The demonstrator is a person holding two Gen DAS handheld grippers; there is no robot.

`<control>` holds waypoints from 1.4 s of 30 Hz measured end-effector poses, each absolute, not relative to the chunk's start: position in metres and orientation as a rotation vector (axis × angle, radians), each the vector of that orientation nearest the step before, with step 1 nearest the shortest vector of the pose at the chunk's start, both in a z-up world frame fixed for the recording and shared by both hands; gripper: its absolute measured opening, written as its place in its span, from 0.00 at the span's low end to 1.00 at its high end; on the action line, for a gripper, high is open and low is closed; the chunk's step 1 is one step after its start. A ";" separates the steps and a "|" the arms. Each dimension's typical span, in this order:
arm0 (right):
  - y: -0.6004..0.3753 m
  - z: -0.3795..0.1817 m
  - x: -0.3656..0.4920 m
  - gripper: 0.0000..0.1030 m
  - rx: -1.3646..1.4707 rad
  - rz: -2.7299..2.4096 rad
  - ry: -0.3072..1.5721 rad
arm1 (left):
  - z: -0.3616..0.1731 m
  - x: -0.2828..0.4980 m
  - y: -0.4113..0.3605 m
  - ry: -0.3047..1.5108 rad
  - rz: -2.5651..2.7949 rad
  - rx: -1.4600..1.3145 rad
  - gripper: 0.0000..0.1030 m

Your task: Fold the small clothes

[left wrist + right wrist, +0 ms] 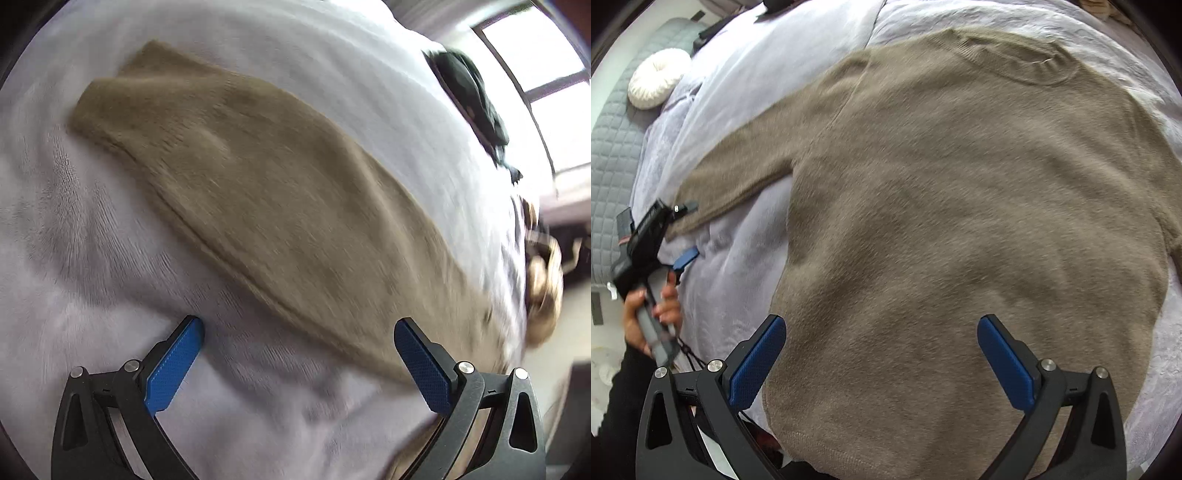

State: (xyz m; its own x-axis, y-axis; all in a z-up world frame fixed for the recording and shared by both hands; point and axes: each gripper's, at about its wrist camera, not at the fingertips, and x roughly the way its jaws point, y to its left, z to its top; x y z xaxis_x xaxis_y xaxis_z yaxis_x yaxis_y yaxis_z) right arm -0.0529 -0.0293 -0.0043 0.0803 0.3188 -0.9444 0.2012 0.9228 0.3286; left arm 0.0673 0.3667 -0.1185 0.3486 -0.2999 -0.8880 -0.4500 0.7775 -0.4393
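Through my left camera, my left gripper (298, 326) is hanging wide open and gripping nothing, over the sweater's sleeve (258, 192) lying flat on the pale bedspread (92, 258). Through my right camera, my right gripper (881, 326) is spreading wide open, empty, above the brown sweater (960, 221), which is lying flat across the bedspread; my left hand (652, 314) is gripping its tool beside the cuff.
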 end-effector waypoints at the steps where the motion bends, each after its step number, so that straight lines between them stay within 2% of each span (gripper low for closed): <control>1: -0.026 -0.006 -0.056 1.00 0.424 0.097 1.509 | -0.119 0.069 0.369 1.210 0.112 -0.742 1.00; 3: -0.022 -0.009 -0.057 1.00 0.416 0.109 1.530 | -0.114 0.071 0.369 1.141 0.100 -0.753 0.99; 5: -0.016 -0.014 -0.056 1.00 0.405 0.117 1.545 | -0.109 0.071 0.364 1.086 0.088 -0.746 0.84; 7: -0.010 -0.019 -0.055 1.00 0.403 0.128 1.558 | -0.107 0.072 0.371 1.054 0.064 -0.756 0.59; 8: -0.009 -0.021 -0.055 1.00 0.405 0.131 1.560 | -0.110 0.072 0.369 1.043 0.044 -0.765 0.51; 10: -0.005 -0.022 -0.053 1.00 0.408 0.137 1.565 | -0.114 0.079 0.370 1.048 -0.004 -0.766 0.08; 11: -0.004 -0.024 -0.053 1.00 0.410 0.140 1.567 | -0.116 0.084 0.364 1.050 -0.022 -0.753 0.07; 13: -0.007 -0.023 -0.054 1.00 0.421 0.142 1.568 | -0.108 0.087 0.356 1.016 -0.031 -0.716 0.07; 19: -0.025 -0.018 -0.057 1.00 0.451 0.131 1.541 | -0.038 0.090 0.321 0.892 -0.170 -0.539 0.07; 27: -0.081 -0.006 -0.073 1.00 0.561 0.054 1.471 | 0.030 0.090 0.155 0.839 -0.534 -0.282 0.07; 32: -0.130 -0.002 -0.095 1.00 0.640 -0.030 1.427 | 0.014 0.079 0.030 0.932 -0.710 -0.129 0.07; 37: -0.175 -0.013 -0.124 1.00 0.712 -0.136 1.413 | -0.039 0.052 -0.051 1.067 -0.716 0.092 0.08; 38: -0.183 -0.016 -0.129 1.00 0.724 -0.155 1.414 | -0.050 0.050 -0.056 1.092 -0.702 0.127 0.11; 39: -0.188 -0.020 -0.134 1.00 0.736 -0.172 1.417 | -0.062 0.045 -0.061 1.122 -0.688 0.166 0.28; 40: -0.195 -0.023 -0.139 1.00 0.748 -0.192 1.423 | -0.070 0.041 -0.060 1.134 -0.677 0.184 0.60; 42: -0.203 -0.026 -0.145 1.00 0.756 -0.217 1.431 | -0.071 0.032 -0.054 1.104 -0.632 0.217 0.93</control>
State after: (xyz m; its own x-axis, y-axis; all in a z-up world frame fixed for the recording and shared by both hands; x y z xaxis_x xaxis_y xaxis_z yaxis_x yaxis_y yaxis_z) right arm -0.1447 -0.2034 -0.0263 0.1657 0.2985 -0.9399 0.5638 0.7533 0.3386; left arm 0.0325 -0.0544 -0.0705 0.2975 -0.3664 -0.8816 0.5745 0.8062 -0.1412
